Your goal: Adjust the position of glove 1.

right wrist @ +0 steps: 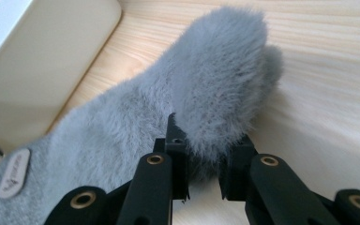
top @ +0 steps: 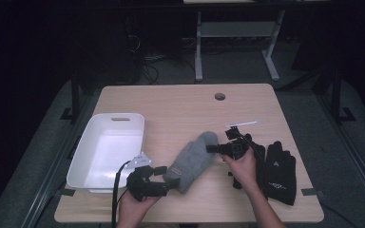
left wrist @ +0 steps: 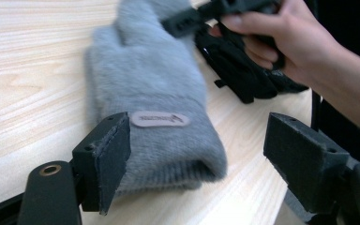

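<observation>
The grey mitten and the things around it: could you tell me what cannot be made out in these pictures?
- Grey mitten: the lettering on its label is too small and blurred in the left gripper view.
- Black gloves: partly covered by the right hand in the high view.
- White tray: cut off by the edge of the right gripper view.
</observation>
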Demonstrator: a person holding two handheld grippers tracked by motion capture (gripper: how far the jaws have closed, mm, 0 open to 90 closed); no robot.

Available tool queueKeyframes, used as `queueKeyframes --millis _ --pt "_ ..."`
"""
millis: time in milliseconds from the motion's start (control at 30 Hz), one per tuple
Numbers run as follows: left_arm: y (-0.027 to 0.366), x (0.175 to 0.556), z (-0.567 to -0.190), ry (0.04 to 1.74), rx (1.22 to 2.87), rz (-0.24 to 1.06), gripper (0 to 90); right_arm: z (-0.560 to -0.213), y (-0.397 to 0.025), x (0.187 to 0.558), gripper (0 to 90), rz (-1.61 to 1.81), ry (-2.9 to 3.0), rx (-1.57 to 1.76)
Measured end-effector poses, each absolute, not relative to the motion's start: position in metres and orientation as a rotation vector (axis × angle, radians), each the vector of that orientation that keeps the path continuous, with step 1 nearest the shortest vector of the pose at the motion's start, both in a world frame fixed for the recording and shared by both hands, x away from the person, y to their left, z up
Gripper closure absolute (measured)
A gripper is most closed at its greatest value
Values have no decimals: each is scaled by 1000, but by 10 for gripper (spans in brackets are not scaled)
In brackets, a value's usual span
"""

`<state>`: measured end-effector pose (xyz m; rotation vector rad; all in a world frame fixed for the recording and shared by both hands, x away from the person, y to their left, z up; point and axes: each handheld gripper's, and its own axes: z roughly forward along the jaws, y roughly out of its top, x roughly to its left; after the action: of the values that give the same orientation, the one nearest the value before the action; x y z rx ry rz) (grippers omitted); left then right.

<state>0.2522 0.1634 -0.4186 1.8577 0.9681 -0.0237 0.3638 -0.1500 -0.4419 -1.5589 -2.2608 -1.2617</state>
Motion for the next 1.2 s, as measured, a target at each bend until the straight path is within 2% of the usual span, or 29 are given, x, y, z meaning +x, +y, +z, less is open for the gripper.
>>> queueKeyframes --millis 267,500,800,967,1200 --pt "156 280 -420 1104 1894 -155 201 -449 -165 356 759 -1286 -2267 -1580" --pt "147 299 -435 1212 1924 -287 197 -454 -171 356 758 -1254 -2291 -1586" --pt "143 312 -447 1246 1924 -453 200 -459 -173 356 755 -1251 -2277 -1599" --pt "141 312 -450 1258 1953 -467 170 -461 -174 356 753 -1249 -2278 -1596" --pt "137 313 -455 1238 1965 -514 178 -462 -174 355 752 -1254 -2273 -1603"
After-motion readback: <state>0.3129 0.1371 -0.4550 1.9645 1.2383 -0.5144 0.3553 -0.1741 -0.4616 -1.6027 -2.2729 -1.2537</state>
